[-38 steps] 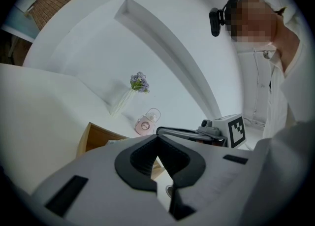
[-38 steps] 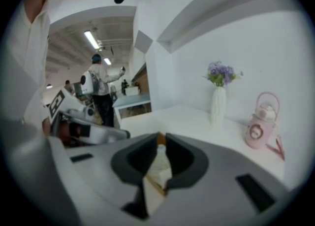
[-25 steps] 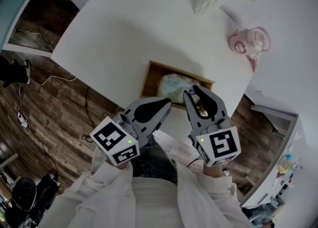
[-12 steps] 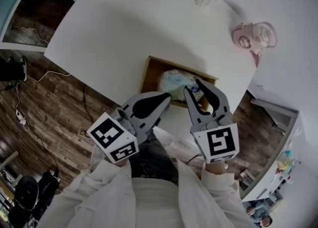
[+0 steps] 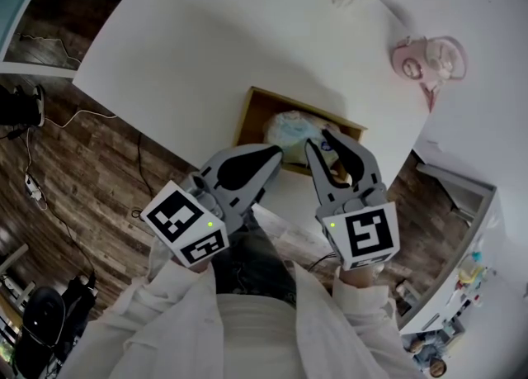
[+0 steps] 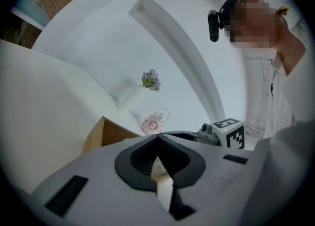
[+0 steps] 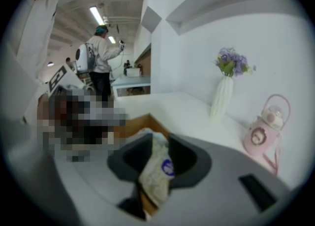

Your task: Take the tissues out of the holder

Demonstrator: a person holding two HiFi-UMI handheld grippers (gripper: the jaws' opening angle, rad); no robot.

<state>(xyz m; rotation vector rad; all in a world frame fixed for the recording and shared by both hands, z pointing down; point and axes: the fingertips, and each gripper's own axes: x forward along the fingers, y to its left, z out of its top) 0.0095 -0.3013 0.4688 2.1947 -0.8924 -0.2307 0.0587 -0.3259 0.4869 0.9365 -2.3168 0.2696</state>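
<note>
1. tissues (image 5: 295, 128) not out yet; judged to be at the reach-and-grasp step, with nothing lifted so far.
2. table (image 5: 206, 39): white and broad, bearing the holder at its near edge, close to the person.
3. holder (image 5: 250, 113): open wooden box lying flat, with the pale pack inside, toward its right part.
4. right gripper (image 5: 322, 146): jaws wide apart, having just been opening. tips down at the pack's near end. in the right gripper view, pack showing between the jaws, but no pad seen pressing on it, so not clamped.
5. left gripper (image 5: 276, 153): jaws together, gripping nothing. hovering just beside the holder's near wall, to the left of the right gripper and apart from the pack.
6. next move, as a judgement:
   - push the right jaws further over the pack until both pads bracket it.
   - close firmly, then lift straight up, clear of the walls.
   - take a deep bite, since the soft wrapper looks likely to crumple or slip.
   - use the left gripper to pin the holder down, should it rise with the pack.
7. against a second earlier in the head view:
   - right jaws spread wider.
   - both grippers in nearly the same place.
   - holder and pack unmoved on the table; the slight shift in the frame looks like the head camera's own.
</note>
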